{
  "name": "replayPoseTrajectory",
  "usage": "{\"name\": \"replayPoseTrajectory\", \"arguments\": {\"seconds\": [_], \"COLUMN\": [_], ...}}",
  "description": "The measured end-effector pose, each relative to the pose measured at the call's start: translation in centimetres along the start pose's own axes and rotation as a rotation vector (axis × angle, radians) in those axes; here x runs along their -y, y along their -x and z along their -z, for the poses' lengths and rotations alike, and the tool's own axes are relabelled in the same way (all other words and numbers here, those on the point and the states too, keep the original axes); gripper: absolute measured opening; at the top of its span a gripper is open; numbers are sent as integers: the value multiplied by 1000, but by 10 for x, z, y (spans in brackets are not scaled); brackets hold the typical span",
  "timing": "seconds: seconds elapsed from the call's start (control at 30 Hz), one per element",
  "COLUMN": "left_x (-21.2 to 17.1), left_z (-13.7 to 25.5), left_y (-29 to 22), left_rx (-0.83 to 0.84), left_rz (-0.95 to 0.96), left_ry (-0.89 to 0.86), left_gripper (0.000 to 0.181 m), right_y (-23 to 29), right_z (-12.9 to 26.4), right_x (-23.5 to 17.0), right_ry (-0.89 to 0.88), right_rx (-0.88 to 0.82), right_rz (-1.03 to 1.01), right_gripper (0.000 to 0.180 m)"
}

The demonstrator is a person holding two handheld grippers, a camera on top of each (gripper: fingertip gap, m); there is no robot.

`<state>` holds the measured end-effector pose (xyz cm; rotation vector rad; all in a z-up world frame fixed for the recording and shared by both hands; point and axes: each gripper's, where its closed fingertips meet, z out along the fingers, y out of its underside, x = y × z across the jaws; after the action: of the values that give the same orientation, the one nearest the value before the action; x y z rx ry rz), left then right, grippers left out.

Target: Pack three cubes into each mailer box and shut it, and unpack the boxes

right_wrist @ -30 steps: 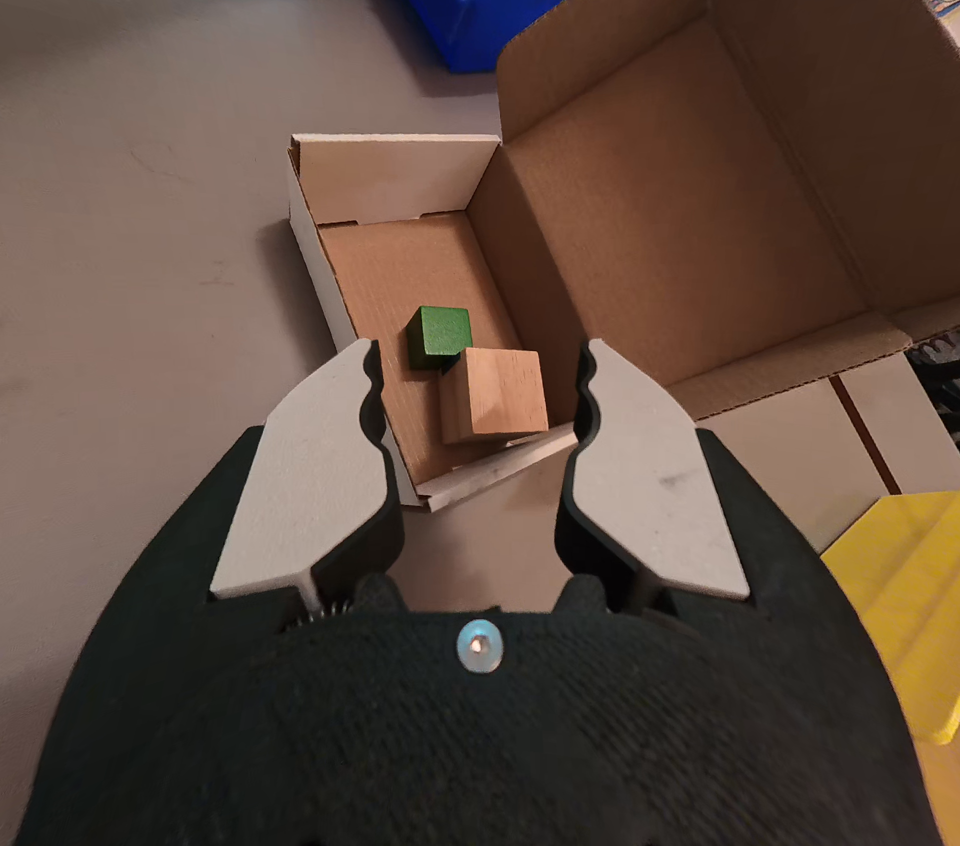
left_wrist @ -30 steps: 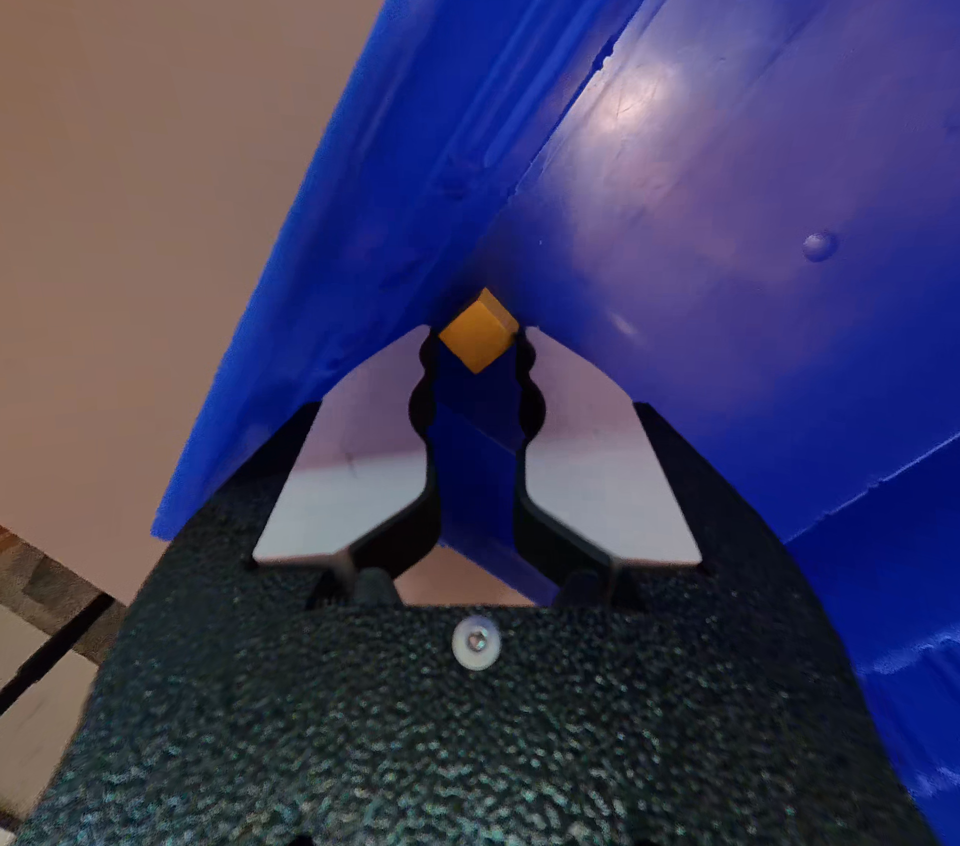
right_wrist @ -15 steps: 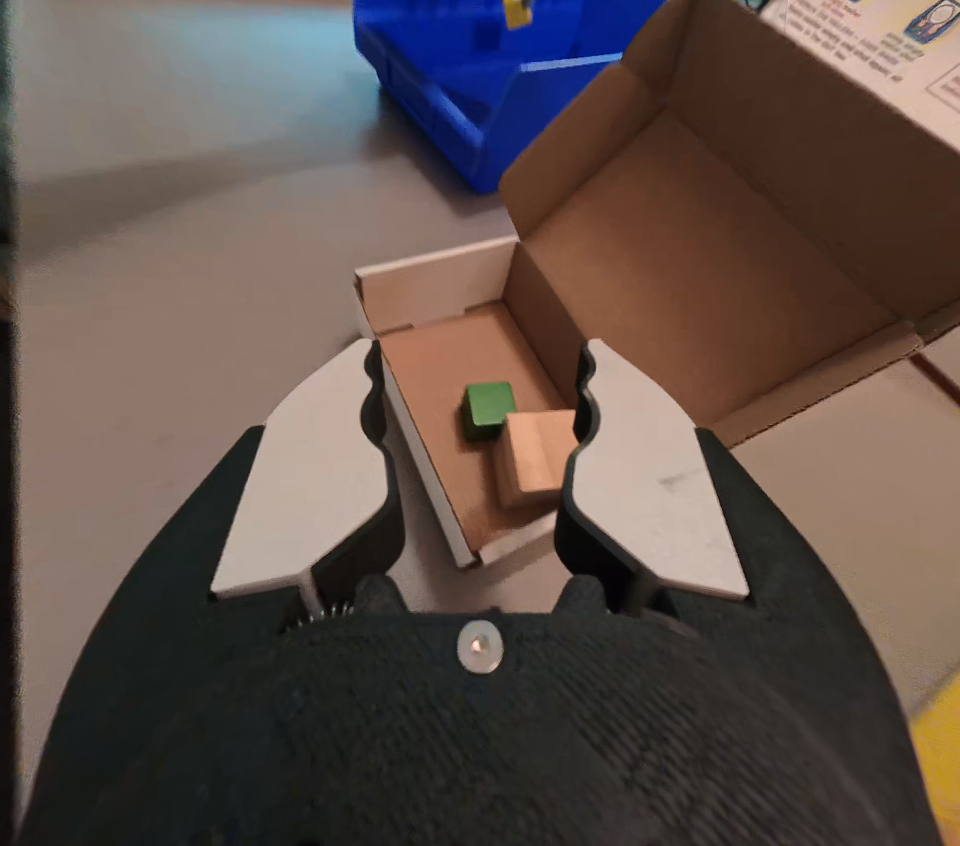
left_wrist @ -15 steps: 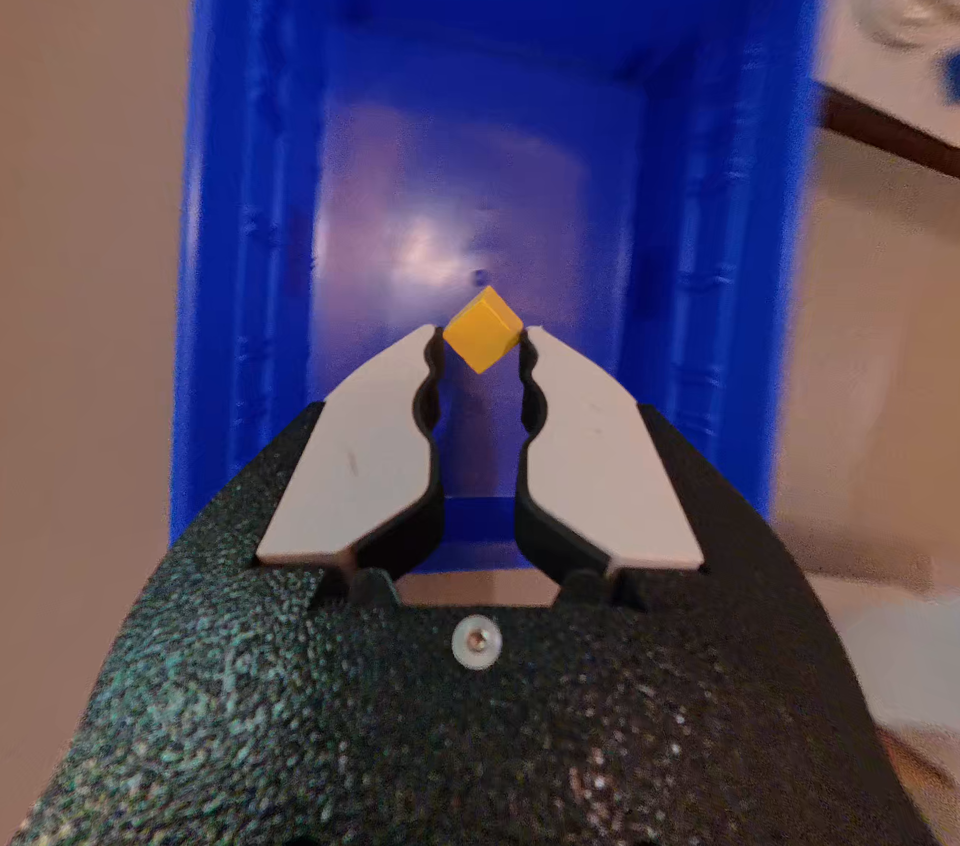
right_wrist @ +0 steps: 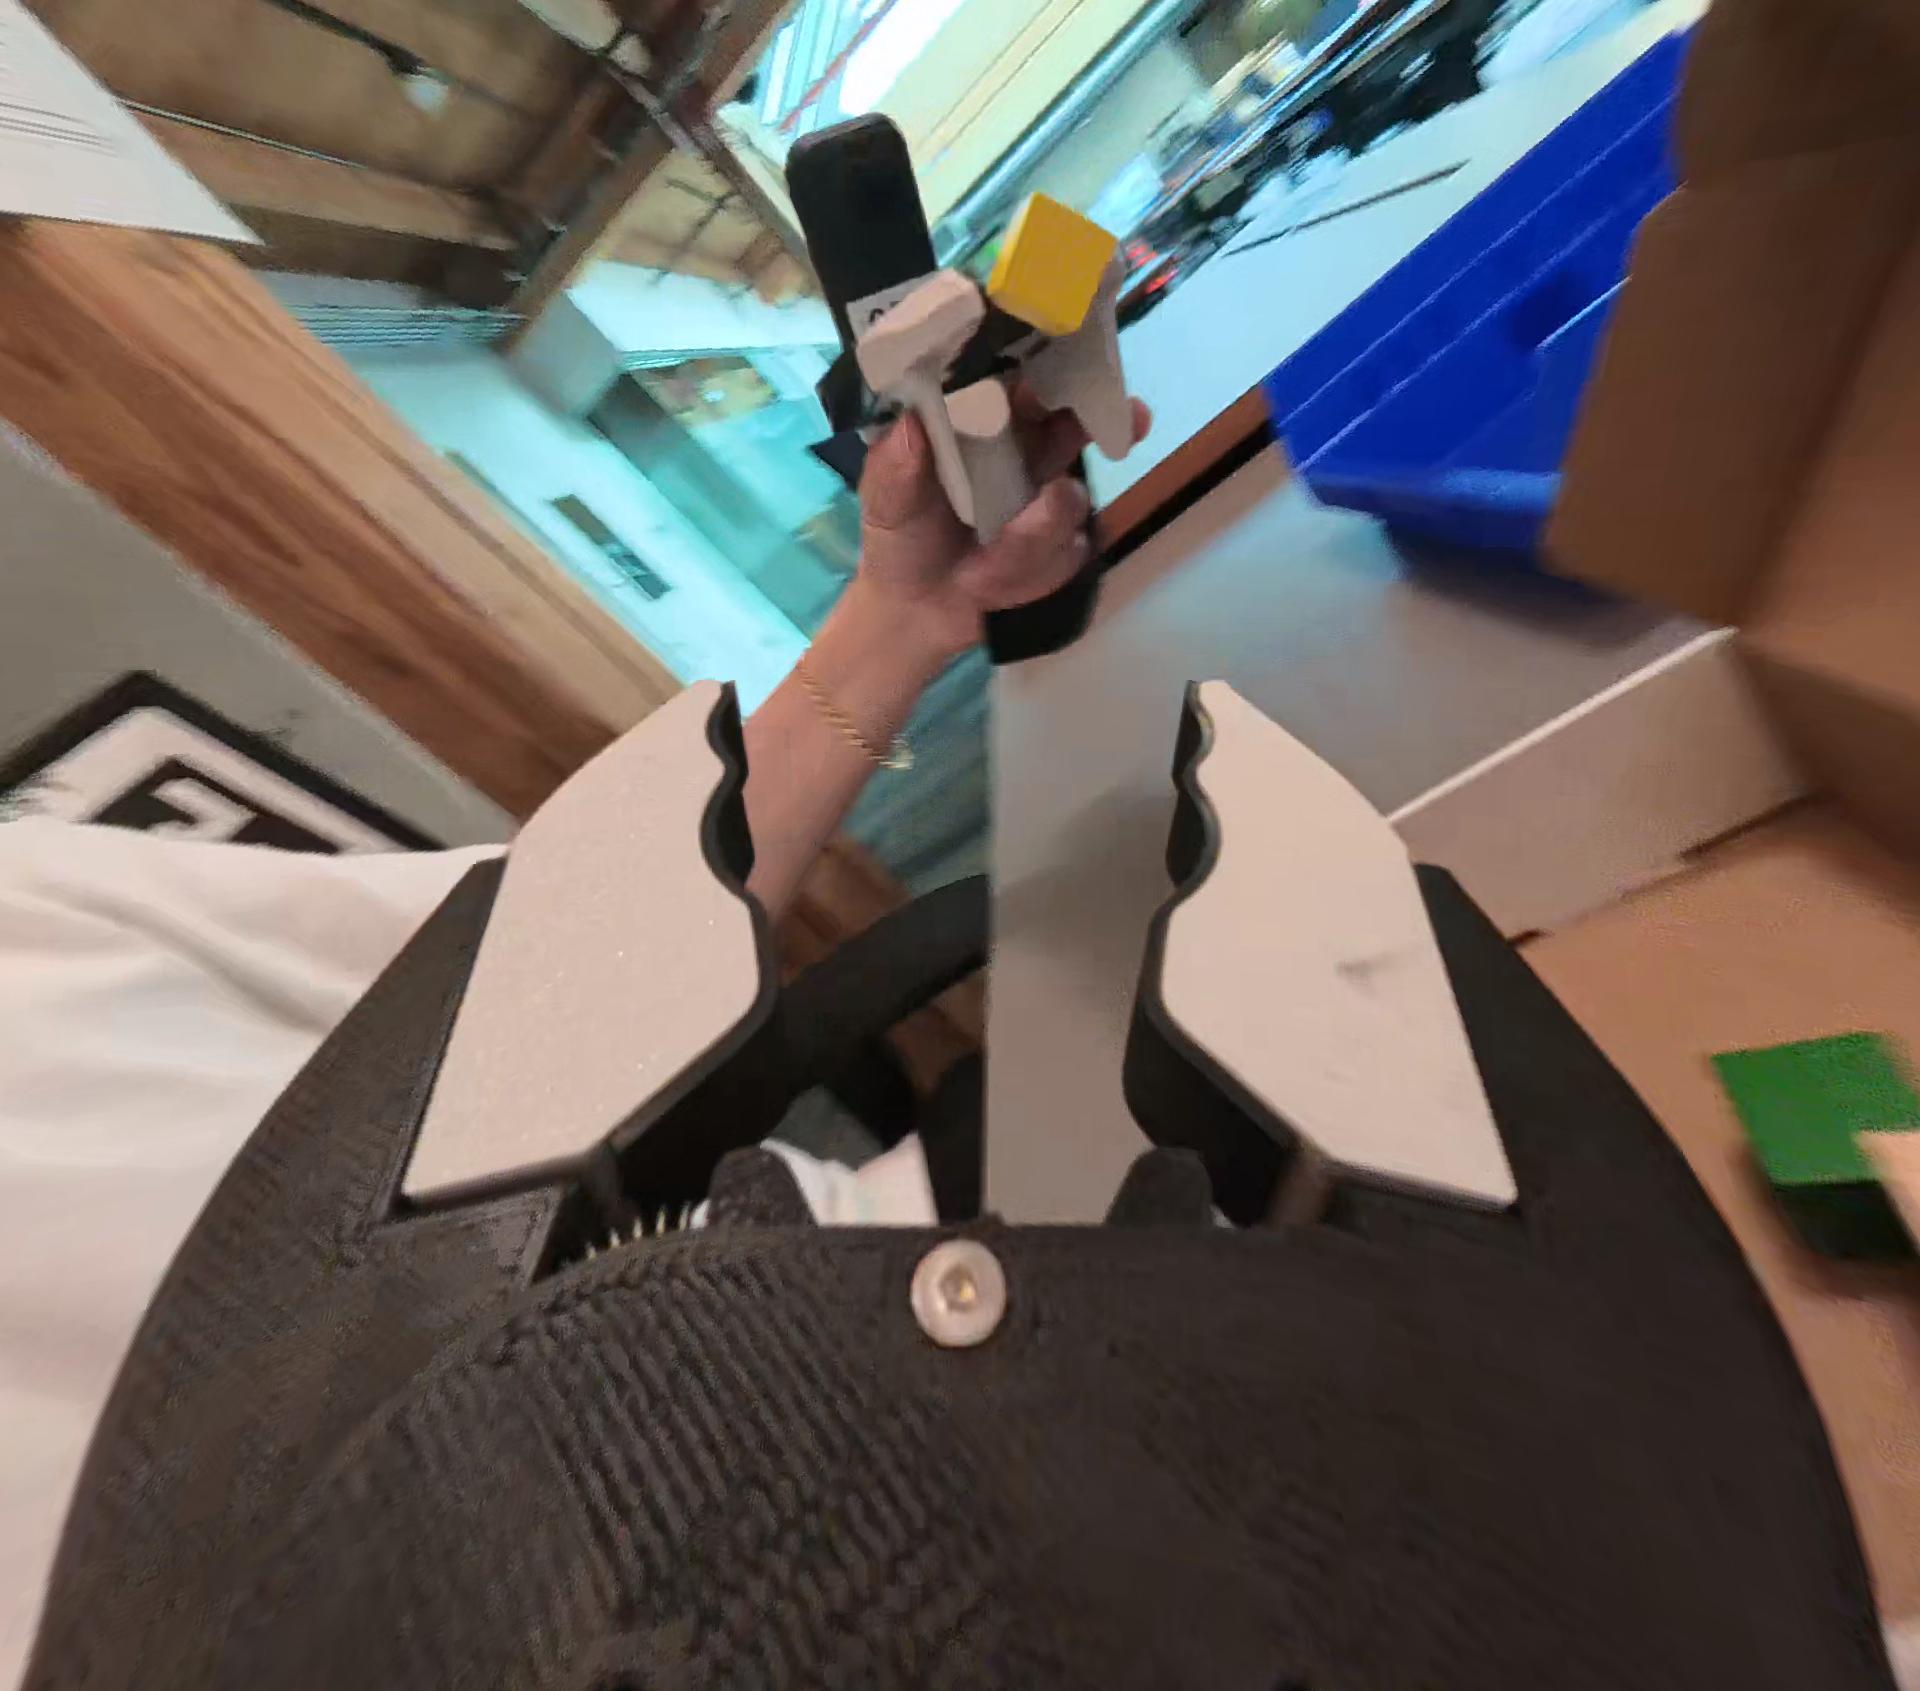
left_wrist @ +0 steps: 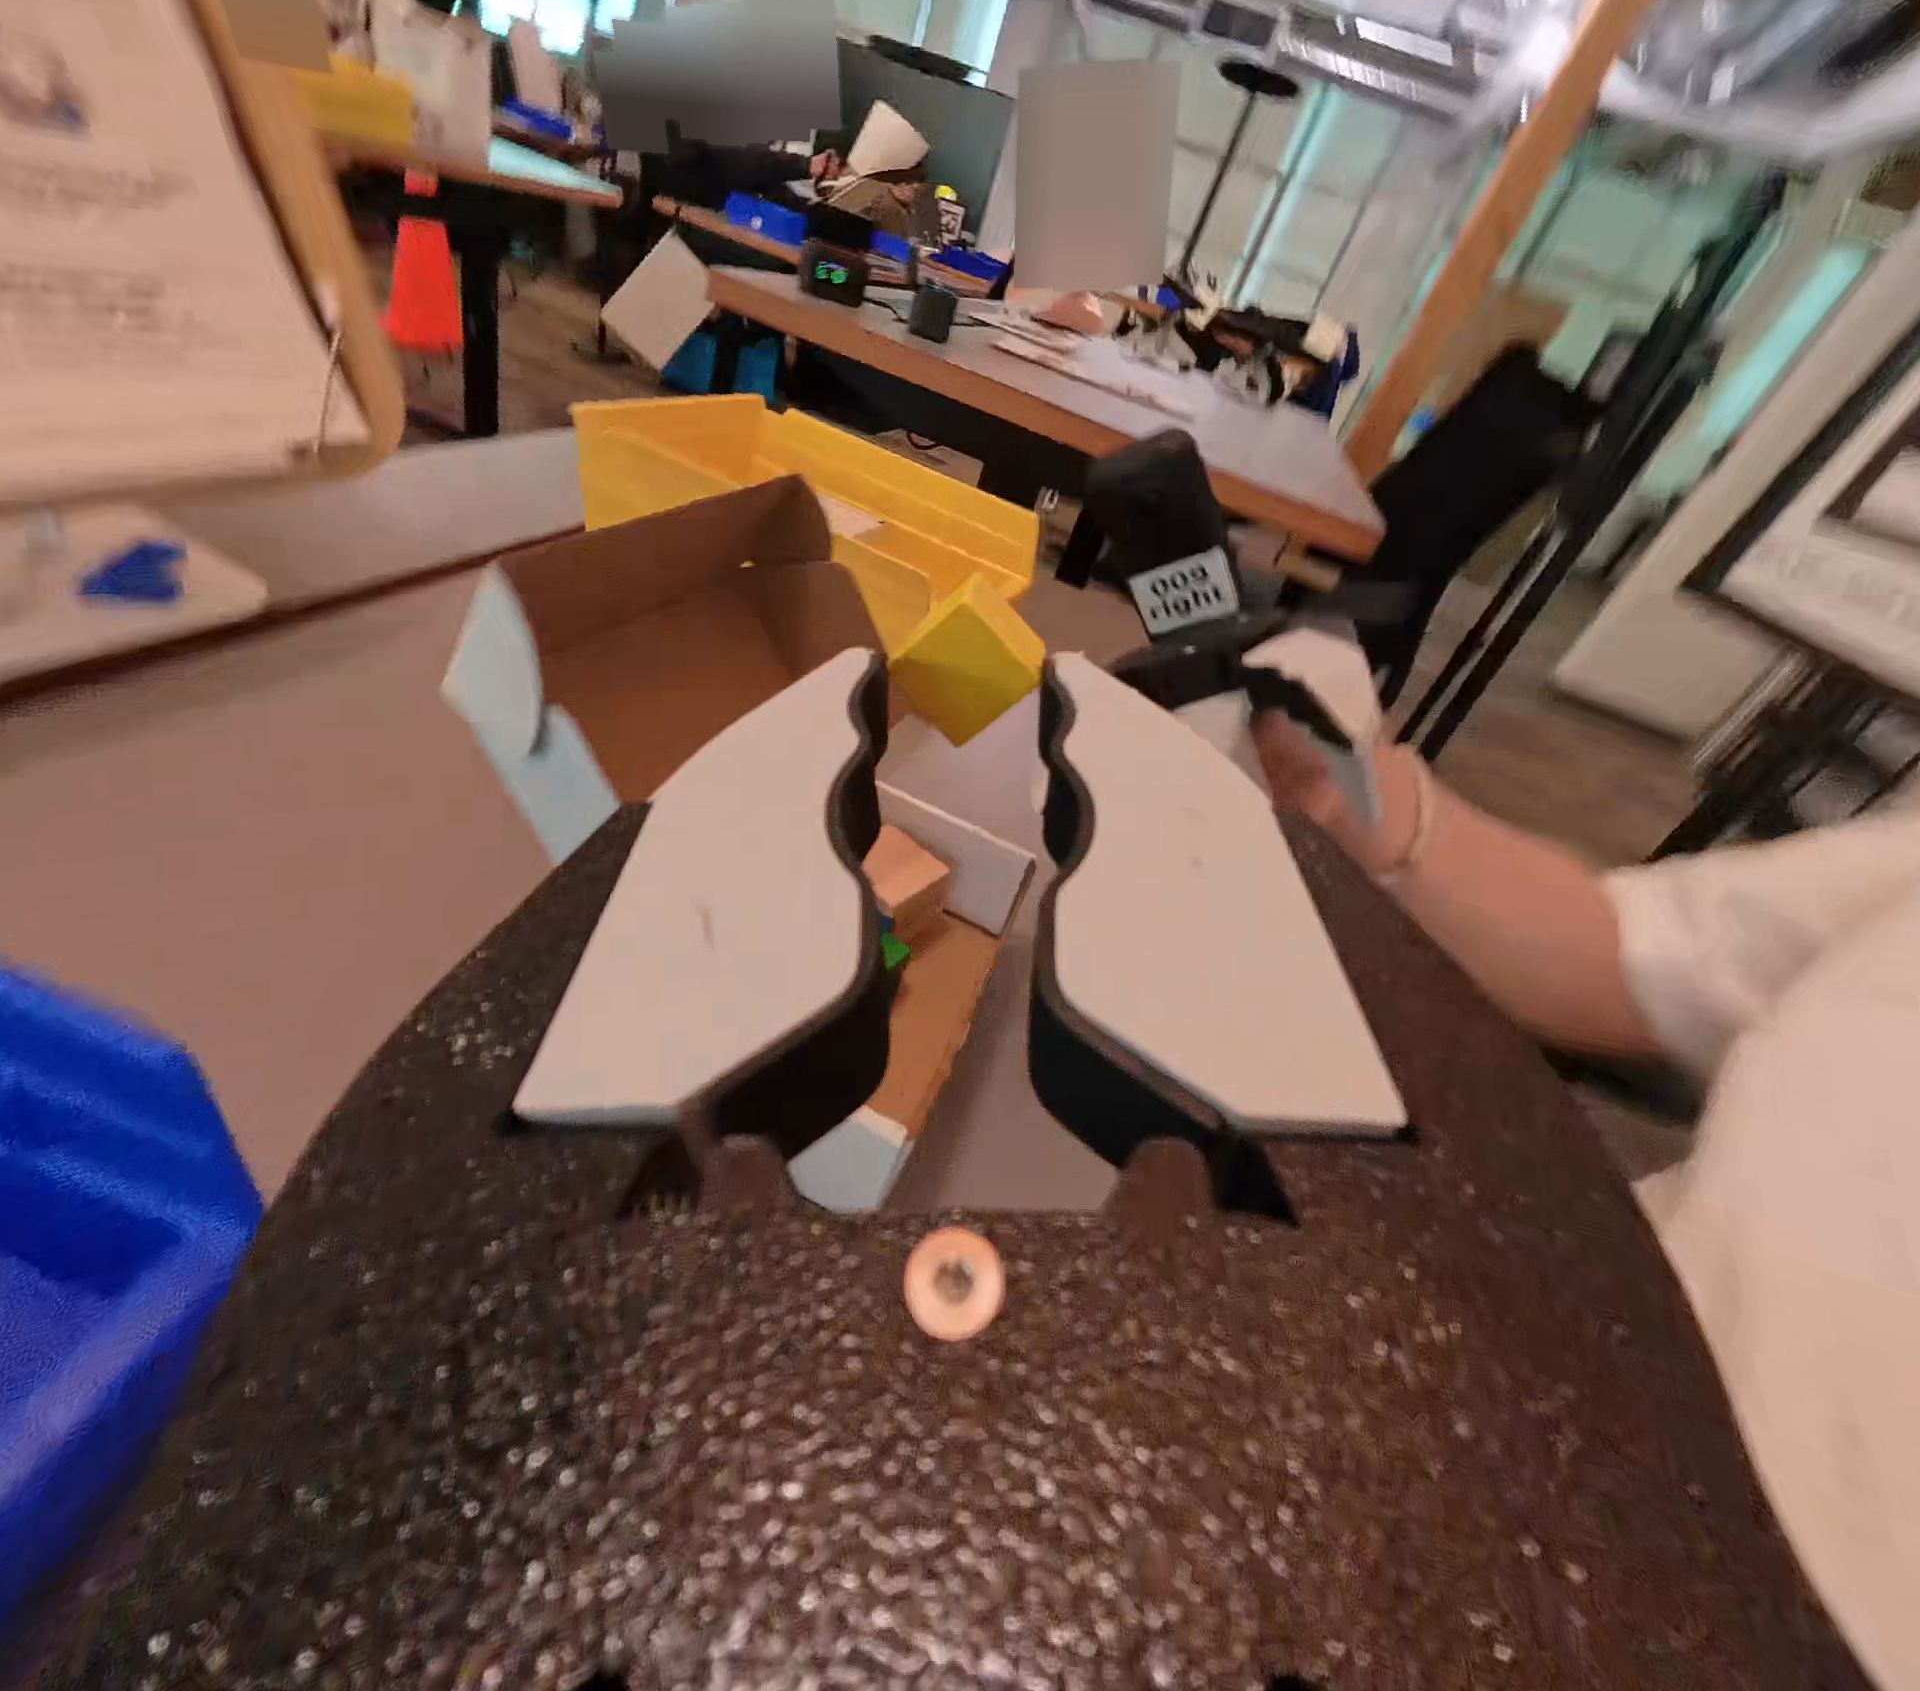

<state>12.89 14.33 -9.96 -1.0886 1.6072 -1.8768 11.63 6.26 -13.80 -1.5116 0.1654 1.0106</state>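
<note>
My left gripper (left_wrist: 961,691) is clamped on the yellow cube (left_wrist: 968,671), pinched corner-on at the very fingertips so it sits like a diamond, bright and glossy. Half a second ago that cube hung over the blue bin; now the bin (left_wrist: 94,1226) has slid to my lower left and the cube hangs above the open mailer box (left_wrist: 665,654). My right gripper (right_wrist: 961,768) has its jaws wide apart with nothing between them. A moment ago it looked down into the box; now it has swung up and aside, and I see my left gripper (right_wrist: 1044,296) out ahead with the yellow cube (right_wrist: 1051,277) held high, a bare hand (right_wrist: 966,519) wrapped round its handle.

Count: three cubes. One yellow in my grip, one plain wooden cube (left_wrist: 906,878) and one green cube (left_wrist: 891,950) down on the box floor, touching, glimpsed between my left fingers. The green cube (right_wrist: 1818,1122) also shows blurred at the right edge of the right wrist view. One mailer box, brown inside, white outside, lid (left_wrist: 675,561) standing open. One blue bin (right_wrist: 1475,384), and one yellow bin (left_wrist: 831,478) just behind the box. The grey table (left_wrist: 260,789) carries all of it.
</note>
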Motion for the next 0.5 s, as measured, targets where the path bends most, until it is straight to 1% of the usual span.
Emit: {"name": "replayPoseTrajectory", "arguments": {"seconds": [0.03,0.1,0.17,0.2,0.3,0.4,0.5], "left_x": [-6,-17,-22,-24,-33,-38,-43], "left_z": [-5,-14,-22,-25,-33,-37,-38], "left_y": [-12,-36,-56,-62,-69,-72,-67], "left_rx": [-17,-78,-137,-148,-158,-166,-136], "left_rz": [-107,-296,-440,-487,-558,-572,-562], "left_ry": [17,49,44,47,93,103,118], "left_gripper": [27,27,27,27,27,27,27], "right_y": [3,12,19,21,26,24,17], "right_z": [-3,-7,-11,-13,-17,-19,-15], "right_x": [-3,3,7,6,3,1,7], "right_ry": [8,-57,-95,-97,-90,-87,-126], "right_rx": [41,124,196,215,259,242,231], "right_rz": [-39,-139,-241,-270,-305,-290,-287], "right_gripper": [82,85,71,70,68,64,41]}}
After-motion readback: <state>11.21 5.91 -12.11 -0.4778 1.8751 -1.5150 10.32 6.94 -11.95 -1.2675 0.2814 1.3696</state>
